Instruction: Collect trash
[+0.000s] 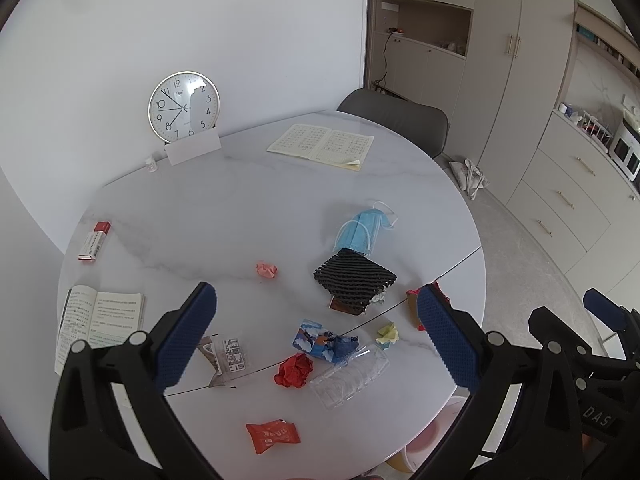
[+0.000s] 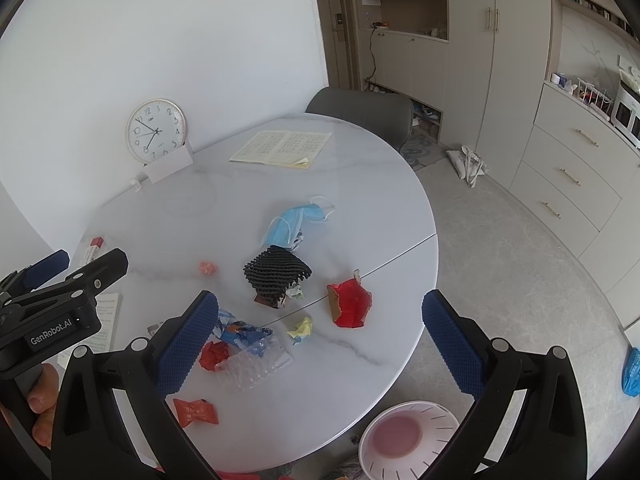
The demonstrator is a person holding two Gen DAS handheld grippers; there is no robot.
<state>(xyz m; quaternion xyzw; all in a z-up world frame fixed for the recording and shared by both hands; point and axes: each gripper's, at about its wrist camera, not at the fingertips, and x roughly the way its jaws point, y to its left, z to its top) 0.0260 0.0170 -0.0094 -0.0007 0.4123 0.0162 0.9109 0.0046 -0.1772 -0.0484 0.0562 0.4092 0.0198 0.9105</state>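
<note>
Both claws hang above the near edge of the round marble counter (image 1: 224,200), and each is spread wide with nothing between its blue pads. The left claw (image 1: 316,336) is over the near left part; the right claw (image 2: 320,340) is over the near right edge, above a pink bin (image 2: 408,440) on the floor.

The trash lies scattered on the near half of the counter. A blue mask (image 1: 362,230) sits toward the middle, touching a black foam net (image 1: 354,278) that lies over a brown wrapper. A small pink wad (image 1: 266,269) lies left of the net, well apart. A torn red box (image 2: 350,304) lies near the right edge, a yellow wad (image 2: 301,328) just beside it. Nearer, a blue printed wrapper (image 1: 322,340), a red wad (image 1: 294,370) and a crushed clear bottle (image 1: 348,376) are bunched together, touching. An orange candy packet (image 1: 272,436) lies alone by the near rim.

A clock (image 1: 184,106) leans on the wall at the back, an open notebook (image 1: 320,146) lies beside a grey chair (image 1: 396,118), and a booklet (image 1: 96,320) lies at the left.
</note>
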